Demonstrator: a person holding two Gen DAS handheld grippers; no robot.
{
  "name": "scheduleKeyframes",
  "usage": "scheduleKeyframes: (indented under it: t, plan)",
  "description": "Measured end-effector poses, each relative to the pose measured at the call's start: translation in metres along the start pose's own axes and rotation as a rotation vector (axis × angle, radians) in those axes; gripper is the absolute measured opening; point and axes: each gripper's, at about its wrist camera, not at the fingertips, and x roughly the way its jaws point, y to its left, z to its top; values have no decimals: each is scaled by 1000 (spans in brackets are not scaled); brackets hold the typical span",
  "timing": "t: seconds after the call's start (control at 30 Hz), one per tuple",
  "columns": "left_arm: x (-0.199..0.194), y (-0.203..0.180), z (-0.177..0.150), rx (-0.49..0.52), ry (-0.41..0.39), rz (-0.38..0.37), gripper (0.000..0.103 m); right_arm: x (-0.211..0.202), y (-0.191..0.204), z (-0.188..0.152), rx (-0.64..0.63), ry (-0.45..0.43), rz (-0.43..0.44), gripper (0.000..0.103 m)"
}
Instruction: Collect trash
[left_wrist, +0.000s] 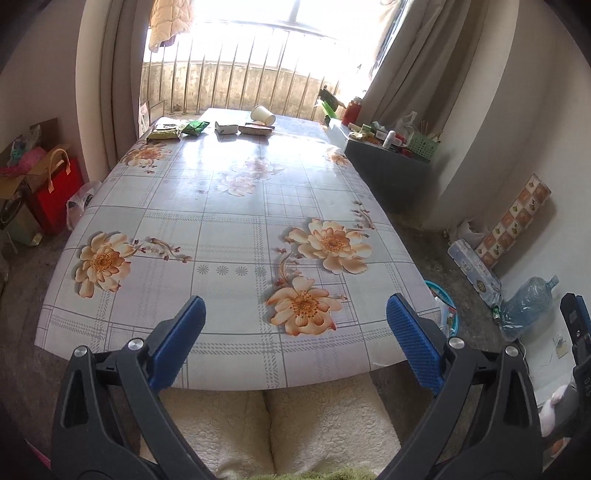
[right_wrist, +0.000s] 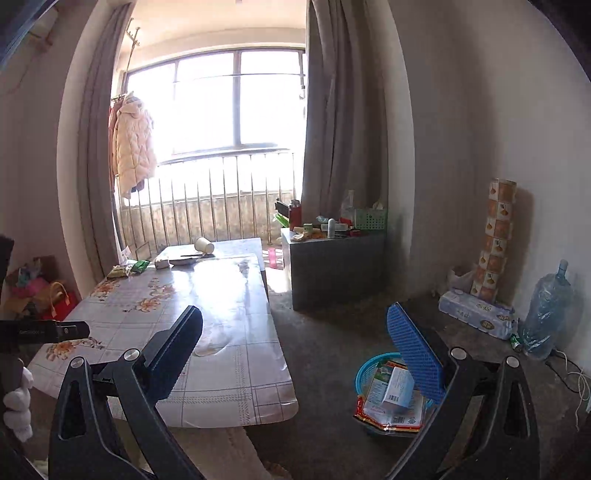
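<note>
Trash lies at the far end of the flowered table (left_wrist: 229, 229): a tipped white paper cup (left_wrist: 263, 114), green snack packets (left_wrist: 166, 131), a small white box (left_wrist: 226, 127) and a flat brown packet (left_wrist: 255, 129). The cup also shows in the right wrist view (right_wrist: 204, 245). A blue basket (right_wrist: 369, 373) with wrappers and a small box stands on the floor right of the table; its rim shows in the left wrist view (left_wrist: 443, 299). My left gripper (left_wrist: 295, 321) is open and empty over the table's near edge. My right gripper (right_wrist: 295, 332) is open and empty, above the floor near the basket.
A grey cabinet (right_wrist: 332, 266) with clutter stands at the right wall. A water jug (right_wrist: 546, 314), a tissue pack (right_wrist: 476, 314) and a patterned roll (right_wrist: 495, 240) sit by the right wall. Bags (left_wrist: 55, 188) crowd the left floor. A cream cushion (left_wrist: 273, 428) lies below the table's near edge.
</note>
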Motion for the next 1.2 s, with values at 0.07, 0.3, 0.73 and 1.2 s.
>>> scheduleKeyframes:
  t: [0.07, 0.3, 0.73, 1.2]
  plan:
    - [-6, 0, -7, 11, -49, 79, 94, -5, 19, -5, -25, 6, 17, 97]
    - [-31, 0, -8, 86, -195, 257, 94, -24, 48, -12, 12, -45, 32, 97]
    - [15, -9, -38, 160, 97, 259, 94, 56, 50, -68, -81, 497, -59, 97]
    - [39, -1, -60, 123, 233, 311, 94, 67, 26, -85, -36, 573, -100, 97]
